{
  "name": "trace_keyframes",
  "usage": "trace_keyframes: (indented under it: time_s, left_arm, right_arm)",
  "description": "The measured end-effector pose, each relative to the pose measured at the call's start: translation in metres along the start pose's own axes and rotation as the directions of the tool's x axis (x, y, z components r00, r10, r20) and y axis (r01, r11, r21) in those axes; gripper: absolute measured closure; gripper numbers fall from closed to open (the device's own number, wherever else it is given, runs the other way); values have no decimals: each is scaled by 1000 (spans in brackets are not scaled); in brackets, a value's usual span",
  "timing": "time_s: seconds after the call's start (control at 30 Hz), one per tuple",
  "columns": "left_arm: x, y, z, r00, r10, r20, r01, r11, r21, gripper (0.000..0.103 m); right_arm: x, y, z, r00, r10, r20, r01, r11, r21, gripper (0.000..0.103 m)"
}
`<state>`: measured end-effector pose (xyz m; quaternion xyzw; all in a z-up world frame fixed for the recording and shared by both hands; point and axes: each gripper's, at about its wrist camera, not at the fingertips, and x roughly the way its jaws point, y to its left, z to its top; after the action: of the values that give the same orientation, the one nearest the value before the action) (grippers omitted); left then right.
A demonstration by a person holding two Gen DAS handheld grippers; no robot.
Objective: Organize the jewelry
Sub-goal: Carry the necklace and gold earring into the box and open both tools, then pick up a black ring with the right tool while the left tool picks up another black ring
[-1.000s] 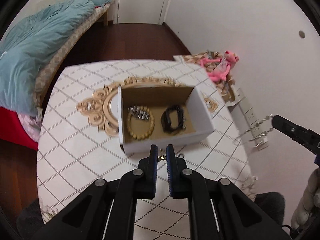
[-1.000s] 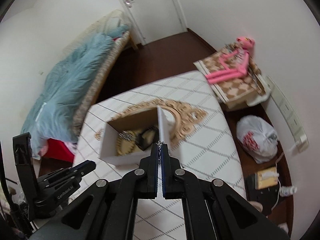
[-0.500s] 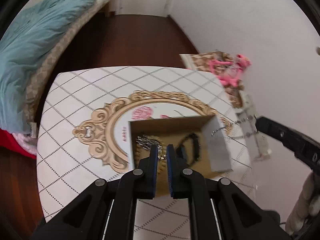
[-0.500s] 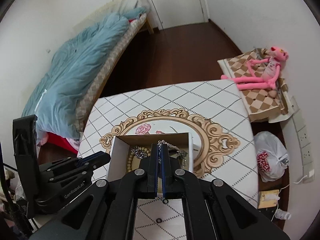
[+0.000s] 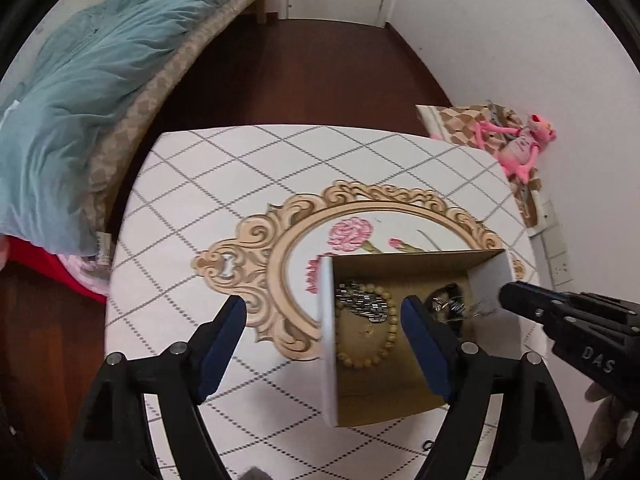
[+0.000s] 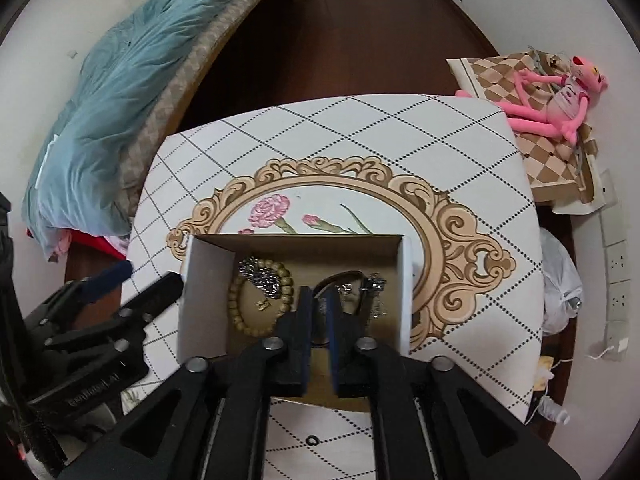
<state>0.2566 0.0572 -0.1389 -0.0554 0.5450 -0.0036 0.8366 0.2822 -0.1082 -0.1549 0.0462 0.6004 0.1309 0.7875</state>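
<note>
A desk (image 6: 460, 152) with a diamond-patterned cover is seen, and on it an open cardboard box (image 6: 200, 280) is set. Above the box the left gripper (image 5: 322, 322) is held, its jaws having just been spread wide, nothing between them but the box's left wall below. The right gripper (image 6: 318, 312) is lowered into the box, its jaws having just parted slightly; a thin silver chain (image 6: 374, 286) appears to lie just beside its tip, though contact cannot be told. A wooden bead bracelet (image 6: 240, 308) lies left of that gripper.
</note>
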Motion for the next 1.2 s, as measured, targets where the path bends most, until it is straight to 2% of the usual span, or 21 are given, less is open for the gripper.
trace_keyframes:
  time_s: [0.1,0.2,0.27,0.3,0.33,0.4,0.47,0.57,0.8,0.97,1.2]
  left_arm:
    - [-2,4,-2,999,39,6,-39,999,-2,8]
    - [-7,6,-5,997,70,22,-70,998,-7,7]
    - [-10,4,-9,995,95,39,-95,996,-1,2]
    - [-12,3,-12,992,115,52,-115,993,6,0]
    - [-14,1,-14,990,129,64,-131,991,14,0]
    - [-16,-1,-19,988,139,74,-140,990,17,0]
    - [-18,-3,-25,987,140,80,-142,990,18,0]
    - [-18,-8,-32,987,143,77,-145,989,26,0]
    - [-31,-15,-45,987,137,88,-140,990,31,0]
    - [-52,-17,-54,983,140,122,-144,989,24,0]
    - [-90,-17,-70,971,150,186,-153,988,1,0]
  right_arm:
    - [-6,-5,-2,1000,-14,13,14,1000,2,65]
    - [-11,-10,-7,999,-34,27,34,999,7,62]
    - [-15,-10,-12,996,-74,46,74,997,2,45]
    - [-16,-10,-17,992,-110,56,110,994,-5,30]
    - [-16,-11,-20,989,-134,62,135,991,-10,20]
    - [-16,-11,-31,976,-207,74,209,978,-20,12]
    - [-13,-11,-39,964,-254,80,256,966,-28,11]
    - [-11,-15,-50,956,-280,82,283,959,-23,5]
    - [-18,-15,-67,962,-255,99,256,967,6,5]
    - [-39,-9,-77,956,-252,147,253,967,11,5]
    - [-79,5,-99,928,-283,242,292,956,1,4]
